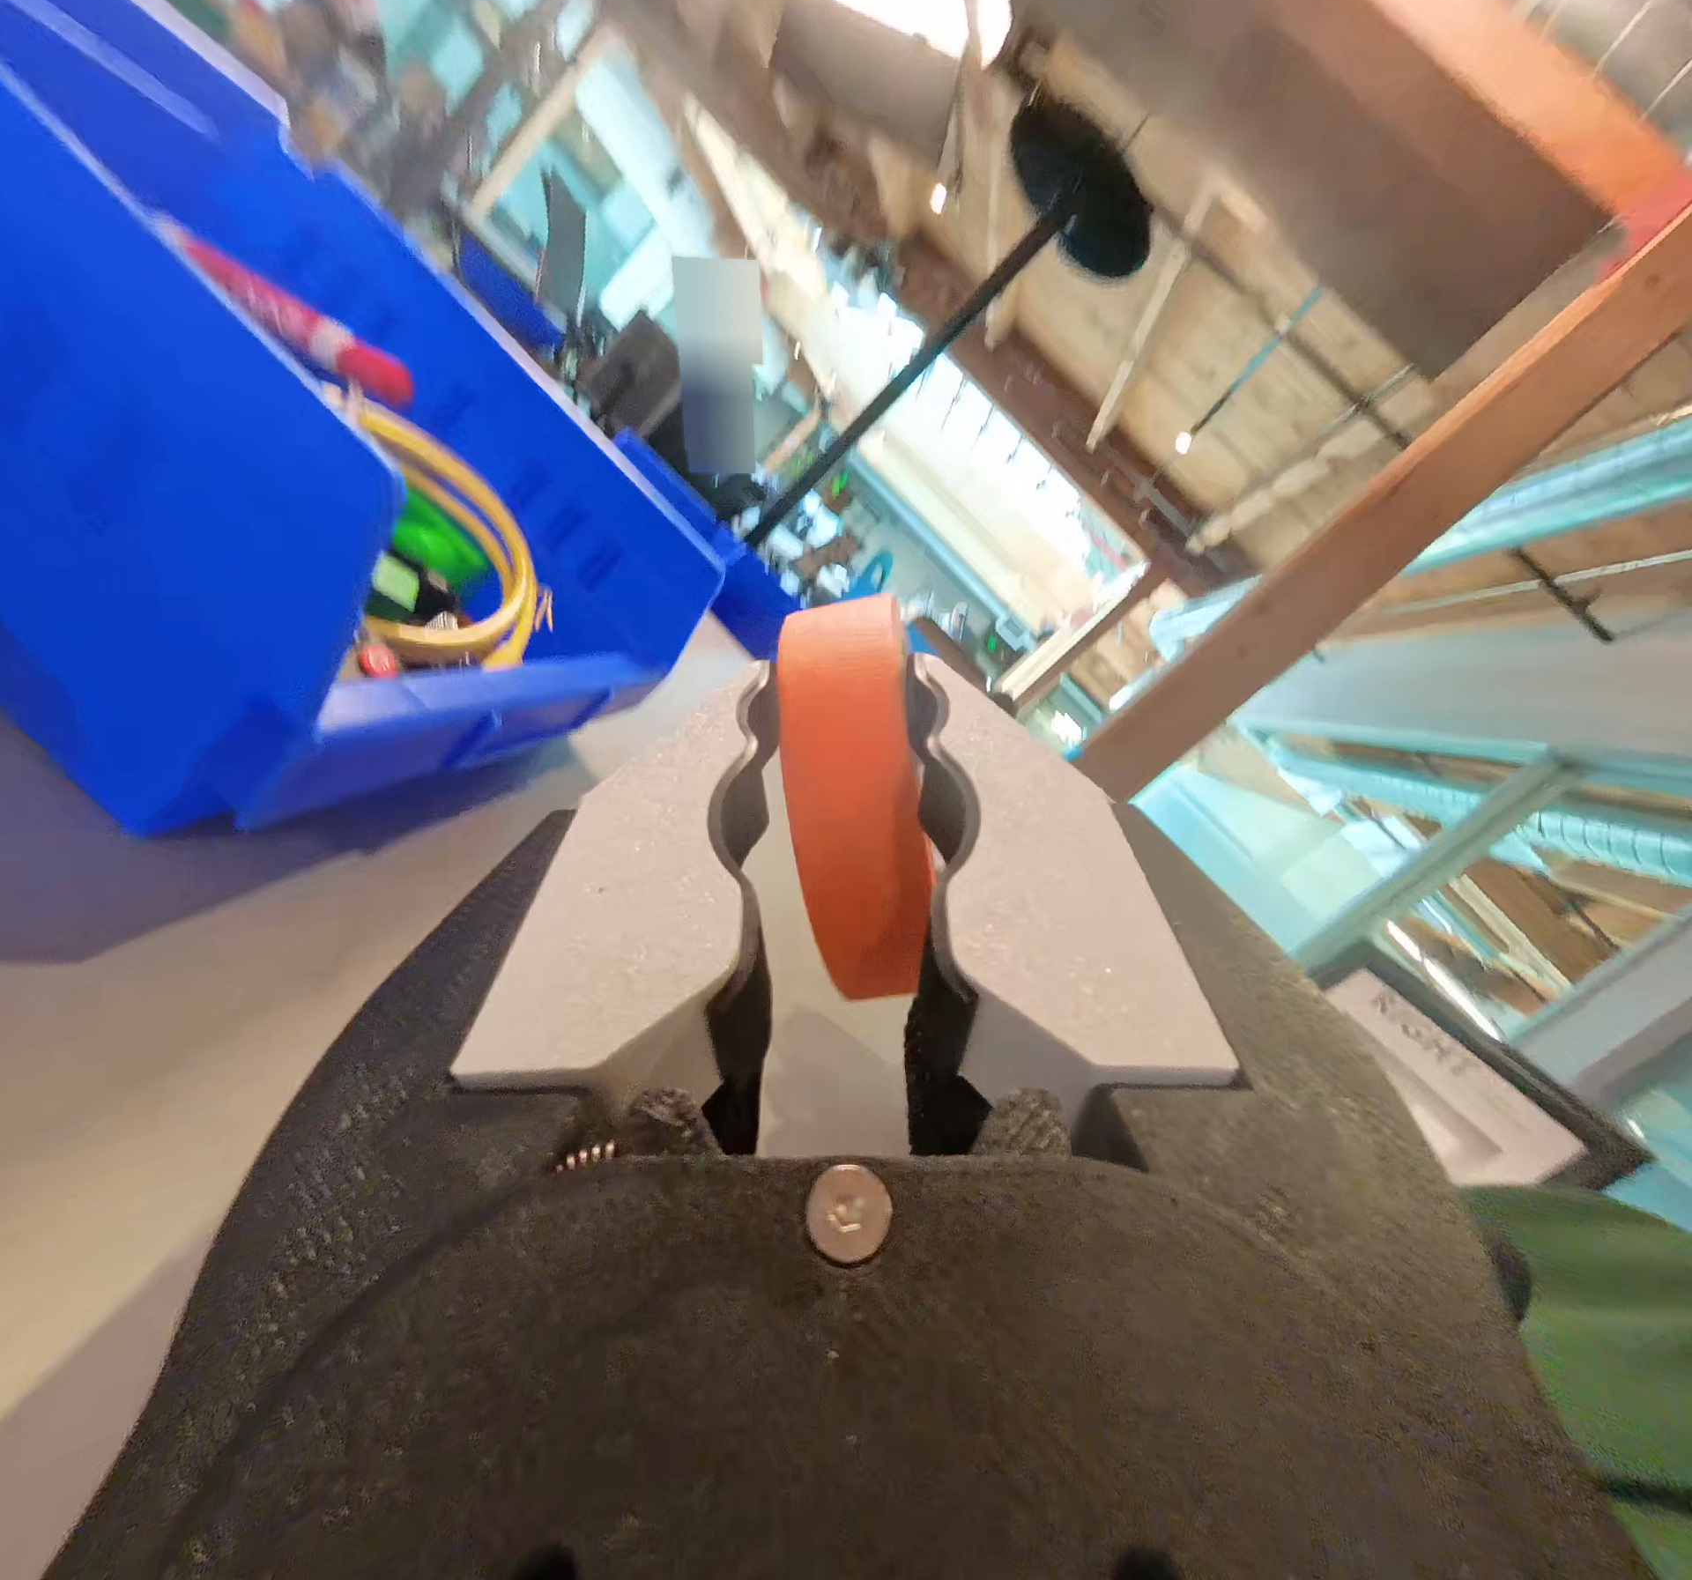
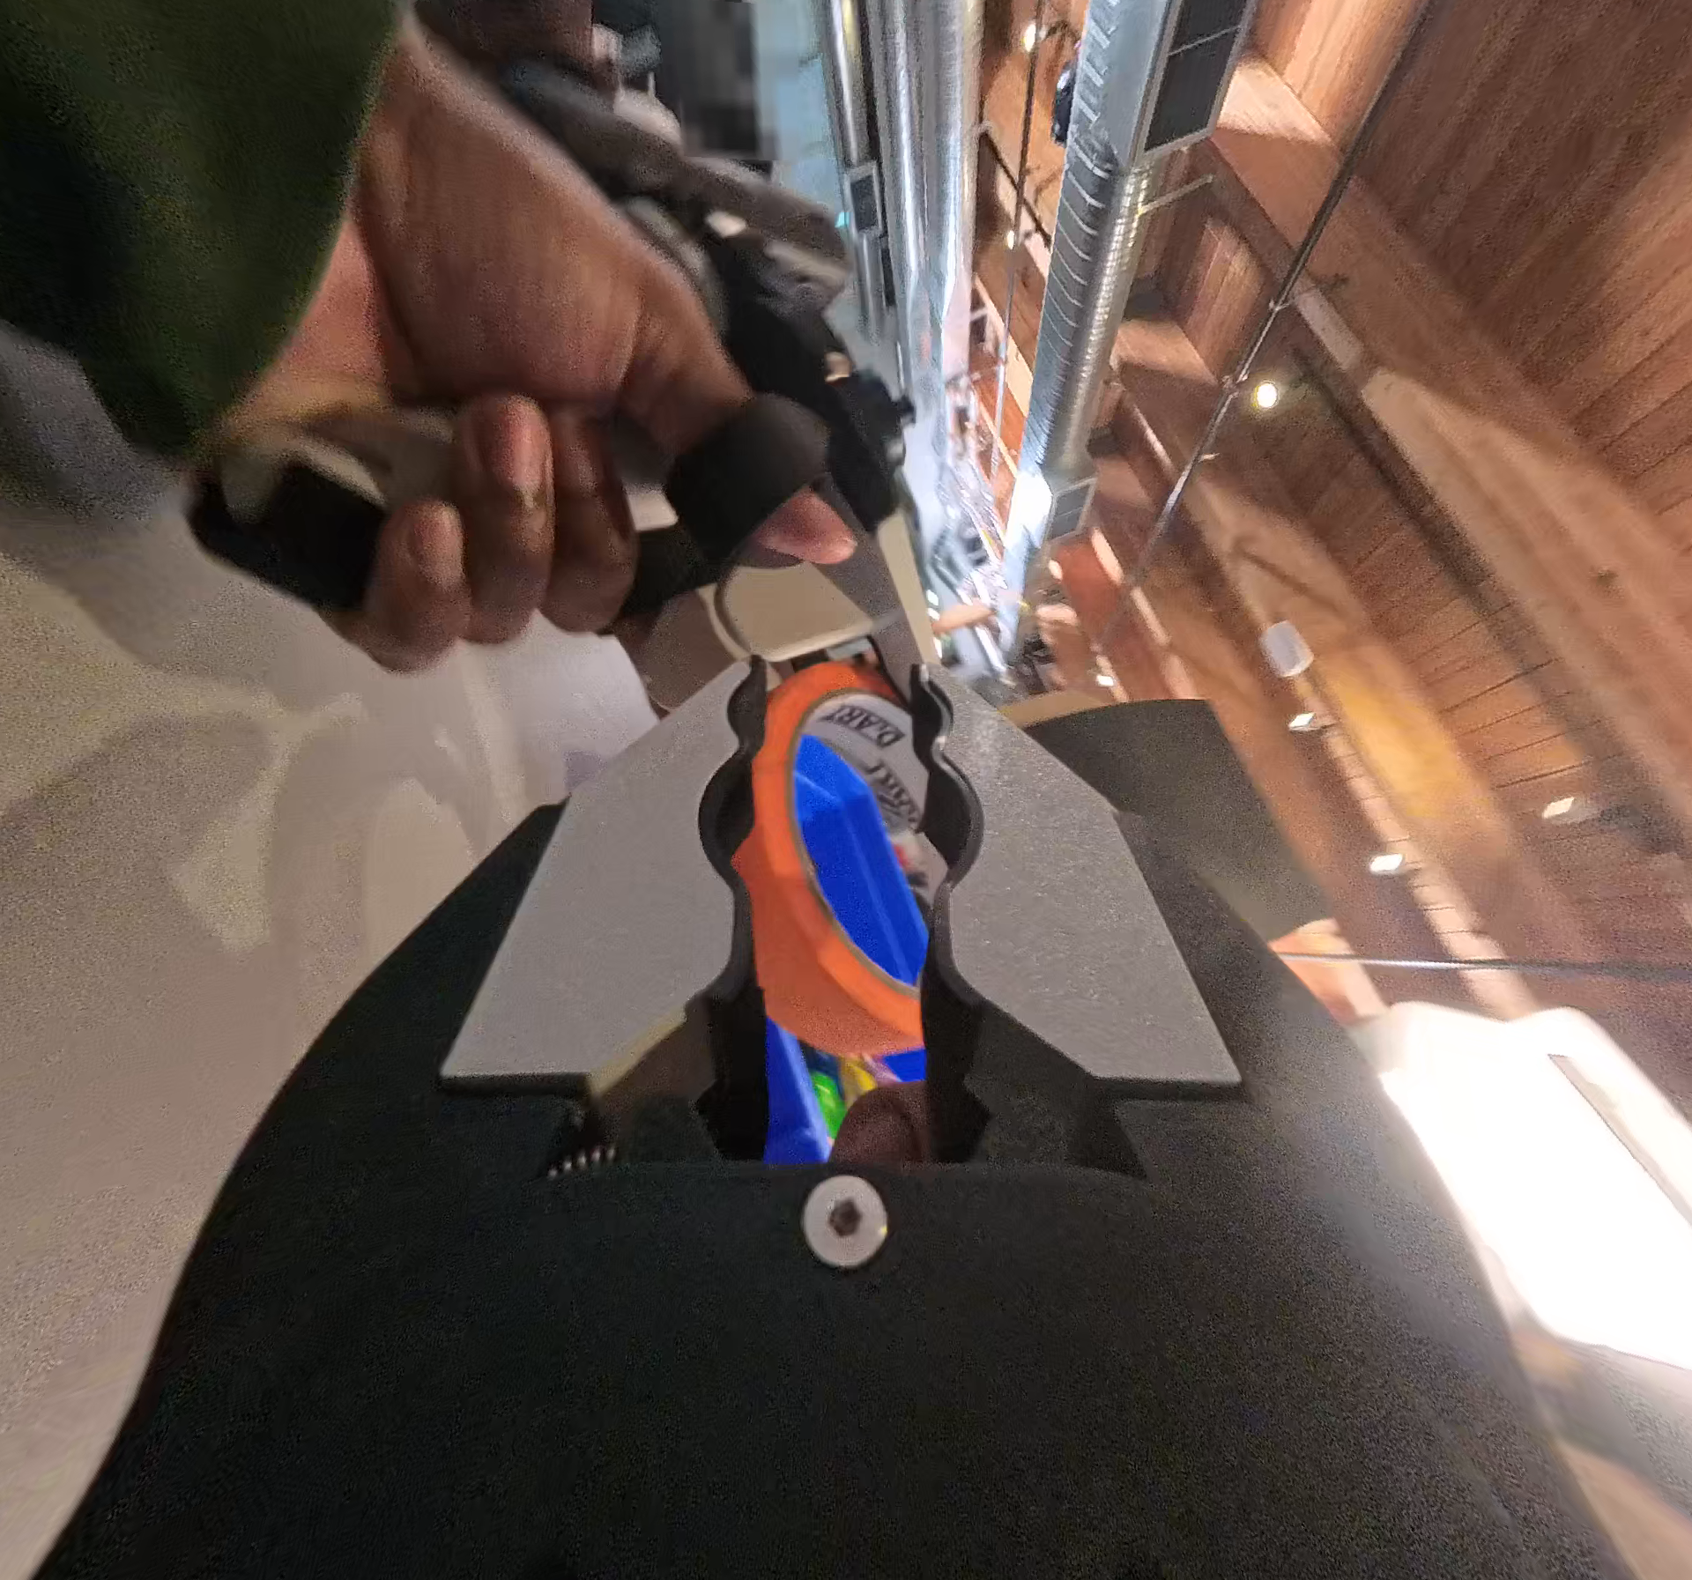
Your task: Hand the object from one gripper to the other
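Observation:
An orange tape roll (image 1: 851, 804) stands on edge between the grey fingers of my left gripper (image 1: 838, 685), which is shut on it. The same roll (image 2: 787, 923) sits between the fingers of my right gripper (image 2: 838, 694), which is also closed against its sides. In the right wrist view the left gripper (image 2: 879, 620) comes in from above, held by a hand (image 2: 513, 364), with its fingertips on the roll's far edge. In the left wrist view one grey finger of the right gripper (image 1: 1428, 1078) shows at the lower right.
A blue bin (image 1: 275, 529) holding yellow cable and small items stands on the grey table (image 1: 137, 1078) to the left; it also shows through the roll's hole in the right wrist view (image 2: 851, 859). A green sleeve (image 2: 156, 117) is at upper left.

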